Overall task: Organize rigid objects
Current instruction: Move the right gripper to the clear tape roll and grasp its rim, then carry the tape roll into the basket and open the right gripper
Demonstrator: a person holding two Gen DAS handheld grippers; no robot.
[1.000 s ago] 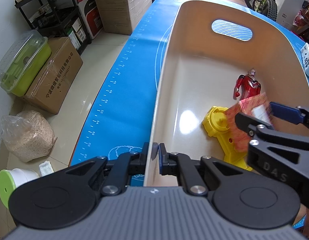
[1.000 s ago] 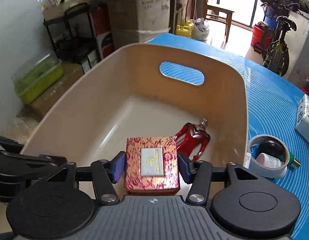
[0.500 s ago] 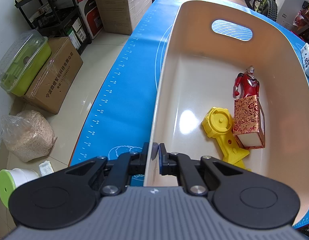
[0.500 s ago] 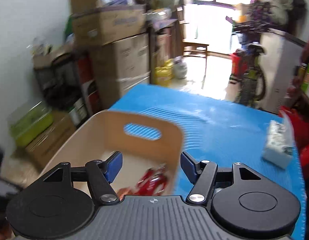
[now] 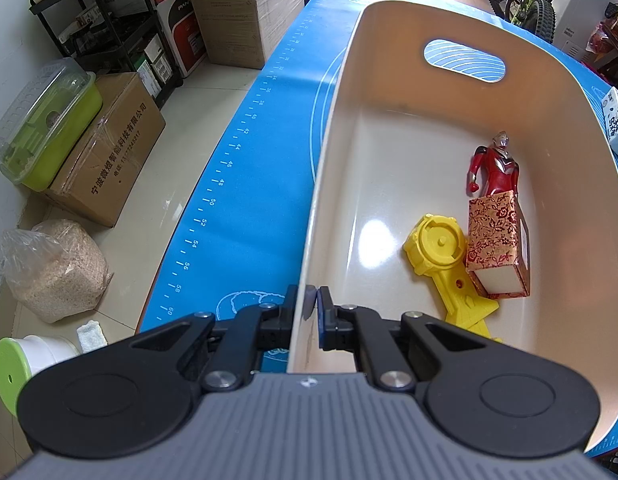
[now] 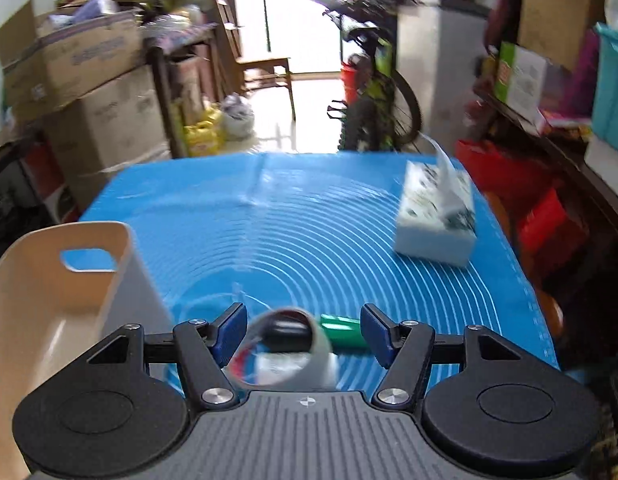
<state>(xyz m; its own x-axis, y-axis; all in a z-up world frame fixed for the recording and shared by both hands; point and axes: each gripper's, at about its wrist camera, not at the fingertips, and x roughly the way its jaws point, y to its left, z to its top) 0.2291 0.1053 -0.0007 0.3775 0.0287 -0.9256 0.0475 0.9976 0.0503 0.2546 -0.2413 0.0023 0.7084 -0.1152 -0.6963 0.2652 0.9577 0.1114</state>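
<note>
A beige bin (image 5: 389, 16) stands on the blue mat. Inside lie a red toy figure (image 5: 495, 166), a yellow toy (image 5: 439, 246) and a red patterned box (image 5: 495, 240) standing on end. My left gripper (image 5: 311, 304) is shut on the bin's near left wall. My right gripper (image 6: 303, 334) is open and empty, above the mat to the right of the bin (image 6: 41, 280). Under it lie a tape roll (image 6: 291, 354) with small items inside and a green object (image 6: 343, 330), both blurred.
A tissue pack (image 6: 437, 216) lies at the mat's far right and shows at the edge of the left wrist view (image 5: 617, 124). Cardboard boxes (image 5: 109, 144), shelves and a sack (image 5: 53, 268) stand on the floor to the left. A bicycle (image 6: 373, 92) stands beyond the table.
My right gripper let go of the red patterned box into the bin, then swung out to the right over the tape roll. My left gripper has kept still on the bin wall.
</note>
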